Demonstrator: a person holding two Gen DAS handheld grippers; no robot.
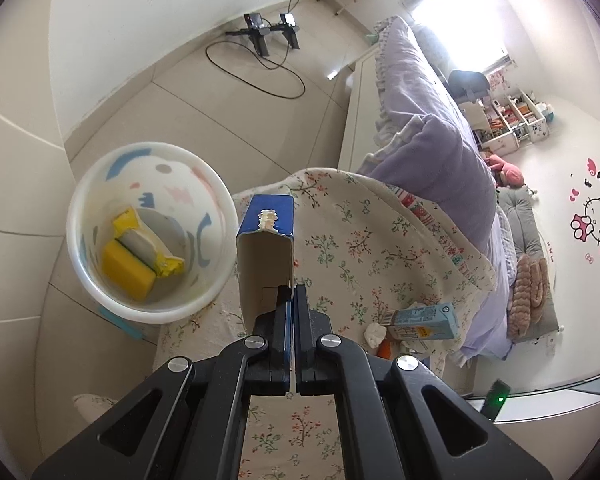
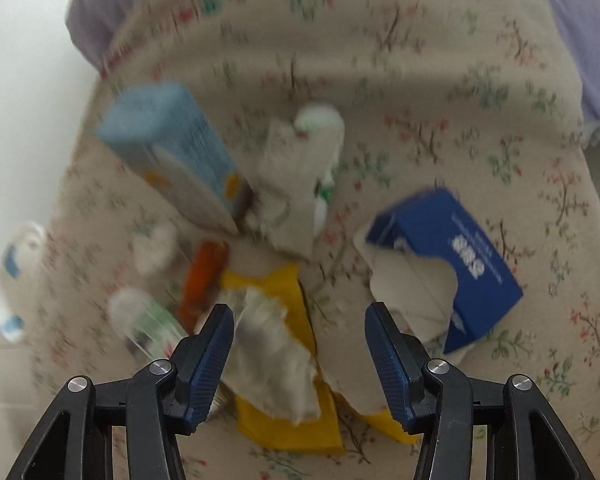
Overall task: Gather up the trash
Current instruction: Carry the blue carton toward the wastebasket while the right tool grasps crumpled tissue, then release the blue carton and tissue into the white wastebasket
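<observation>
Yellow trash in bin. Left hand-held gripper pinching blue box near bin; right hand-held gripper spread over yellow wrapper; cartons left.

Matt floral cloth cover; torn blue cardboard box w/ raw grey inside; glossy white plastic bin.

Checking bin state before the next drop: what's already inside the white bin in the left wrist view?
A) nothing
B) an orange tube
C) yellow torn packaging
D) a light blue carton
C: the white bin holds yellow torn packaging on its bottom, while the light blue carton lies on the floral cloth outside it.
</observation>
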